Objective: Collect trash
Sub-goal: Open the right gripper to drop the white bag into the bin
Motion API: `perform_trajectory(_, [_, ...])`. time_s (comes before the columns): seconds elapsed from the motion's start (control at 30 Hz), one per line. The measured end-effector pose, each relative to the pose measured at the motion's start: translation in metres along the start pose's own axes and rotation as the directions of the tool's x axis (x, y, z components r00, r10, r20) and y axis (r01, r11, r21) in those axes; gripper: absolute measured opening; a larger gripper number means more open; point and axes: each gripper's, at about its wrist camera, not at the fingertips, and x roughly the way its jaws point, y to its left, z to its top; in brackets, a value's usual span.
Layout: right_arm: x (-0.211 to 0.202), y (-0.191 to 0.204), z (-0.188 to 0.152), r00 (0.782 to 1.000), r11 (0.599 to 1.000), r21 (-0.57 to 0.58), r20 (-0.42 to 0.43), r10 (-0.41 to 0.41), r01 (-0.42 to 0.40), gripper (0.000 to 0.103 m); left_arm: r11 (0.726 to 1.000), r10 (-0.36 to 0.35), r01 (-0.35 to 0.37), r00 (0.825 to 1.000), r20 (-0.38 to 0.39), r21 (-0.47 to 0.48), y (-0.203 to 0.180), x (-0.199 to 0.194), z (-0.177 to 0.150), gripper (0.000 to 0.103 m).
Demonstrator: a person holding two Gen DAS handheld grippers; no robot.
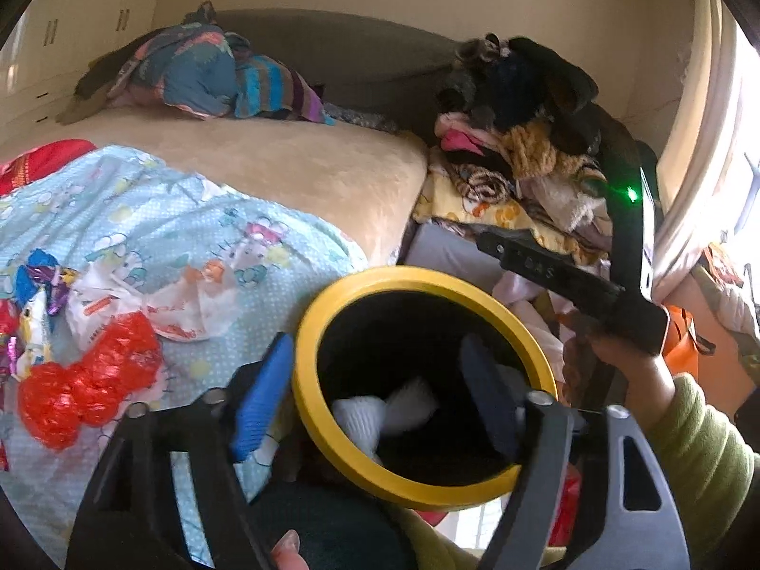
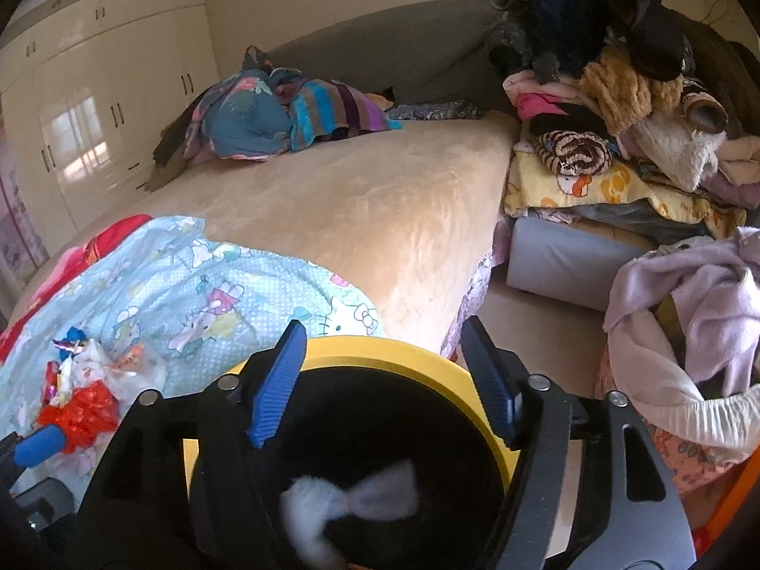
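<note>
**While the white scrap drops, line up the next pick**

With both grippers' fingers spread wide and empty over the yellow-rimmed bin point(image 1: 427, 389), the white tissue point(image 2: 351, 498) lies inside it. Remaining wrappers point(image 1: 85, 361) sit on the bed's blue sheet point(image 1: 156, 218), left of the bin. Best clear the rim first, then approach the pile low, pinching one crumpled piece.
</note>
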Motion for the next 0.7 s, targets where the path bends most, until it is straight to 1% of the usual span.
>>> perform_trajectory(0.03, [-0.002, 0.002, 0.000, 1.000, 1.000, 0.000, 0.008, 0.005, -0.005, 0.064, 1.000, 0.010, -0.010, 1.000, 0.012, -0.005, 0.002, -0.003, 0.001, 0.080])
perform_trajectory(0.1, [-0.007, 0.007, 0.001, 0.999, 1.000, -0.001, 0.035, 0.022, -0.022, 0.068, 0.999, 0.036, -0.036, 0.999, 0.034, -0.008, 0.007, -0.010, 0.005, 0.091])
perform_trajectory(0.17, [-0.013, 0.012, 0.003, 0.997, 0.999, 0.001, 0.059, 0.049, -0.049, 0.070, 0.998, 0.057, -0.056, 0.997, 0.052, -0.012, 0.011, -0.016, 0.007, 0.093])
perform_trajectory(0.2, [-0.016, 0.015, 0.004, 0.996, 0.998, 0.003, 0.069, 0.065, -0.065, 0.072, 0.998, 0.067, -0.066, 0.996, 0.062, -0.018, 0.014, -0.019, 0.008, 0.095])
perform_trajectory(0.23, [-0.018, 0.018, 0.005, 0.994, 0.997, 0.004, 0.075, 0.073, -0.073, 0.075, 0.997, 0.077, -0.076, 0.994, 0.073, -0.026, 0.017, -0.022, 0.009, 0.095])
perform_trajectory(0.4, [-0.031, 0.035, 0.009, 0.985, 0.991, -0.012, 0.107, 0.136, -0.136, 0.076, 0.992, 0.120, -0.115, 0.988, 0.101, -0.056, 0.028, -0.035, 0.013, 0.096])
perform_trajectory(0.43, [-0.033, 0.037, 0.010, 0.983, 0.989, -0.015, 0.109, 0.145, -0.144, 0.078, 0.990, 0.130, -0.124, 0.986, 0.108, -0.062, 0.031, -0.038, 0.014, 0.096])
perform_trajectory(0.5, [-0.036, 0.046, 0.011, 0.979, 0.985, -0.025, 0.110, 0.174, -0.172, 0.079, 0.987, 0.153, -0.144, 0.980, 0.124, -0.077, 0.036, -0.045, 0.016, 0.097])
perform_trajectory(0.7, [-0.045, 0.071, 0.008, 0.967, 0.972, -0.063, 0.103, 0.233, -0.227, 0.079, 0.973, 0.217, -0.199, 0.962, 0.164, -0.121, 0.055, -0.064, 0.020, 0.097])
